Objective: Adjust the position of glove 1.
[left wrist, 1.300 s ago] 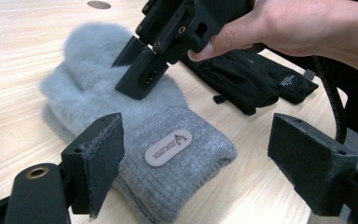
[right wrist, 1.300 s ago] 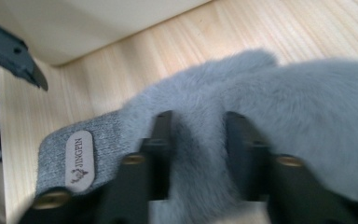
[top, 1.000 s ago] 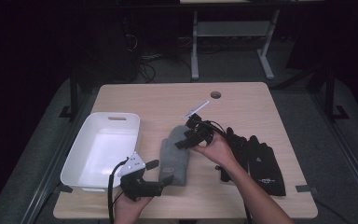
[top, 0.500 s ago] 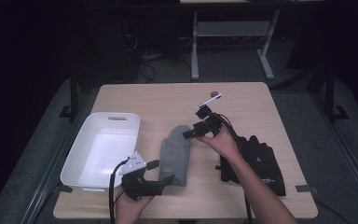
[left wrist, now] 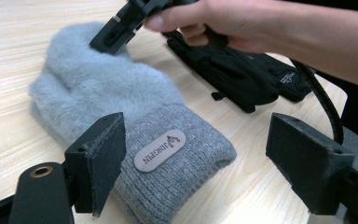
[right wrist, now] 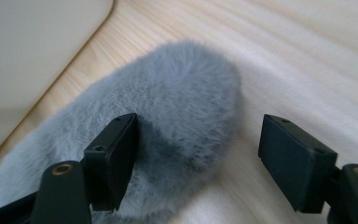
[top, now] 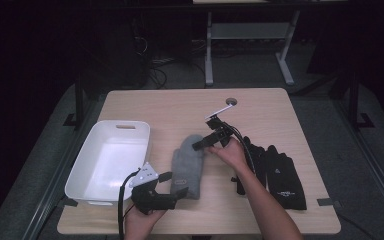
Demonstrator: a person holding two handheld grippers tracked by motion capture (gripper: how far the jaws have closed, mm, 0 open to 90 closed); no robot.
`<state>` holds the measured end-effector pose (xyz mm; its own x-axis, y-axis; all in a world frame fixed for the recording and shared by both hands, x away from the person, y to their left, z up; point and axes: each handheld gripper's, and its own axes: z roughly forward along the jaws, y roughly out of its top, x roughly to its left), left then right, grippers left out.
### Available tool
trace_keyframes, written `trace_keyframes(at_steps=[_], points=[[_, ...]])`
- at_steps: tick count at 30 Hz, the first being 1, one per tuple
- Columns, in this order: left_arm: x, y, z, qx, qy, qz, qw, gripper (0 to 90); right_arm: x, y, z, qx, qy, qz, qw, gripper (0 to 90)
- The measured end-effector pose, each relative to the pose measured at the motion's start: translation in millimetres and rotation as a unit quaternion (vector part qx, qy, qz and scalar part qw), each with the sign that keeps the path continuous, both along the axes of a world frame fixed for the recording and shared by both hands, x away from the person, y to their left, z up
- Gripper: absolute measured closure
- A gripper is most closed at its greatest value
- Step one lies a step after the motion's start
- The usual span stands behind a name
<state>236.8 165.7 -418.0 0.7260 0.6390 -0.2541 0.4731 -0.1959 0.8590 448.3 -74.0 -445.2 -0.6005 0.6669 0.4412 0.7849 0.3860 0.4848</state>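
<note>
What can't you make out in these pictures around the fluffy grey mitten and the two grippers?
- Fluffy grey knitted mitten: its cuff end is cut off by the bottom edge of the left gripper view; in the right gripper view a jaw covers part of it.
- Black gloves: in the high view the person's right forearm hides their near left part.
- White plastic tub: its near corner sits behind the left gripper in the high view.

Overhead light falls on my bench (top: 260, 107); the room behind is dark. My near fingers (right wrist: 112, 158) blur softly.
</note>
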Motion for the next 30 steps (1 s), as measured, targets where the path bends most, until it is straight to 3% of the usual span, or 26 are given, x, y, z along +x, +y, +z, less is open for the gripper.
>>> trace_keyframes(at_steps=[5,13,15,25,30], points=[[-0.1,-0.4,-0.1,0.001,0.001,-0.001,1.0,19.7,2.4,2.8,-10.1,-0.002,0.02,-0.006,0.9998,35.1],[1.3,1.4,0.6,0.002,0.003,0.0,1.0,19.8,2.9,4.7,-14.9,0.038,0.035,0.01,0.9986,66.3],[1.7,1.5,0.5,0.001,0.006,0.002,1.0,19.8,2.8,4.6,-14.6,0.047,0.036,0.013,0.9982,70.2],[5.4,4.8,2.3,-0.011,0.015,0.008,0.9998,20.8,-4.0,-2.8,-1.3,0.049,0.016,0.02,0.9985,75.6],[9.7,3.0,4.1,-0.015,0.032,0.012,0.9993,20.8,-11.7,-13.4,3.8,0.052,0.006,0.016,0.9985,76.1]])
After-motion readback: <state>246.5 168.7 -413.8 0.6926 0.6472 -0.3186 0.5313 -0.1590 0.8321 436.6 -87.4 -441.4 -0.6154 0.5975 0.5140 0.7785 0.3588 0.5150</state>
